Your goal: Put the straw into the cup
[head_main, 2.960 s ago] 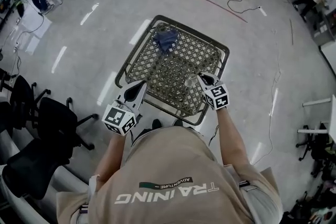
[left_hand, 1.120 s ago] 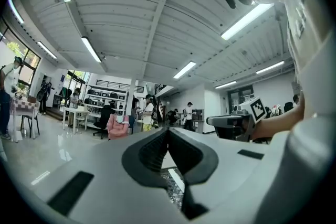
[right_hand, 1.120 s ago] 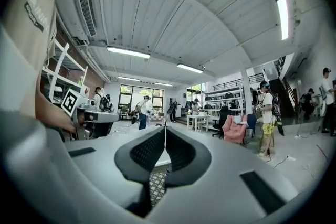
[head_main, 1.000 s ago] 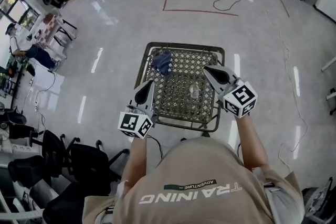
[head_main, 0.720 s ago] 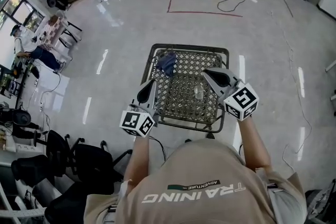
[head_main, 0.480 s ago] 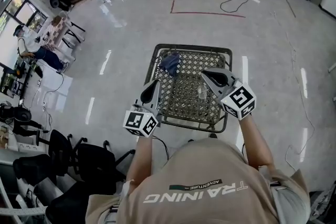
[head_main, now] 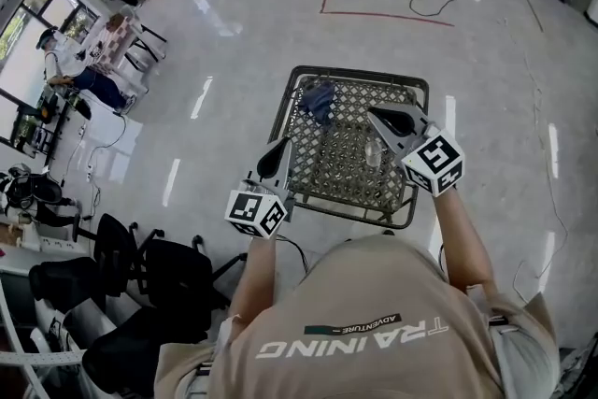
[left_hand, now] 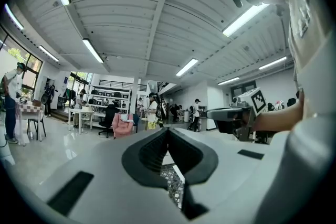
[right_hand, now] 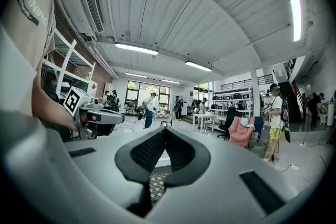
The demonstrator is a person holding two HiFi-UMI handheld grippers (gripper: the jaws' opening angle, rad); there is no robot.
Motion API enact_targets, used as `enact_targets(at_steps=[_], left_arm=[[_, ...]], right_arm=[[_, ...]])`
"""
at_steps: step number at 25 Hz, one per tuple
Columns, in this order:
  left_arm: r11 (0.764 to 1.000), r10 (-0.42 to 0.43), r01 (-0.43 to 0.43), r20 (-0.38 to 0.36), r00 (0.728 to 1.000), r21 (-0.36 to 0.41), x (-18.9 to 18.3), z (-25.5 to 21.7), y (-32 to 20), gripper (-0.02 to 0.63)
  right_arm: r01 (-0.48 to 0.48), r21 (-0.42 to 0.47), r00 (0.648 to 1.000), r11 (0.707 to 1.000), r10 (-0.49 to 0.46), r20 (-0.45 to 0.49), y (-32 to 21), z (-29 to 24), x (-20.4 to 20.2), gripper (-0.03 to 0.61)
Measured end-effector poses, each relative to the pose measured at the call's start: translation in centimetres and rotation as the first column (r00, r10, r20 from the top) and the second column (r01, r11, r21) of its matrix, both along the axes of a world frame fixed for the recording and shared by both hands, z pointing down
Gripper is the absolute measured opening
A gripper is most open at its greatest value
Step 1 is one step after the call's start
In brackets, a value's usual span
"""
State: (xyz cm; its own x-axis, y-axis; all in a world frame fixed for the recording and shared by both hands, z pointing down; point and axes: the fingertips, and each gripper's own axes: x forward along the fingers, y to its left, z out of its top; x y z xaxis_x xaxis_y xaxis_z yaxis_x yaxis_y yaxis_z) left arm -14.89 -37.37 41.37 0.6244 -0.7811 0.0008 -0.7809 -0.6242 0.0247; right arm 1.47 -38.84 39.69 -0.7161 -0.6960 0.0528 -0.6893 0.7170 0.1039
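Your left tool (head_main: 281, 146) and right tool (head_main: 374, 114) are clenched, empty. The cup (head_main: 374, 153) sits by the bench's (head_main: 360, 74) right edge. No straw visible, so check the cup before reaching.

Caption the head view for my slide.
Person holds left gripper and right gripper, jaws shut and empty, at a lattice table bearing a clear cup and blue cloth.

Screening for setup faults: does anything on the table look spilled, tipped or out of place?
Nothing is spilled; the cup appears upright on the table. A crumpled blue cloth lies at its far left corner, and no straw shows on the table, in the left gripper or in the right gripper.
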Motion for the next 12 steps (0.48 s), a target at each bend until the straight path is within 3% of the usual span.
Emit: enact_targets(at_steps=[12], left_arm=[[0.998,-0.016,0.016,0.008,1.0,-0.063,-0.7,2.1,1.4,0.017]], right_arm=[[0.049,-0.03,0.999,0.998,-0.049,-0.004,-0.2,0.9,-0.4,0.017]])
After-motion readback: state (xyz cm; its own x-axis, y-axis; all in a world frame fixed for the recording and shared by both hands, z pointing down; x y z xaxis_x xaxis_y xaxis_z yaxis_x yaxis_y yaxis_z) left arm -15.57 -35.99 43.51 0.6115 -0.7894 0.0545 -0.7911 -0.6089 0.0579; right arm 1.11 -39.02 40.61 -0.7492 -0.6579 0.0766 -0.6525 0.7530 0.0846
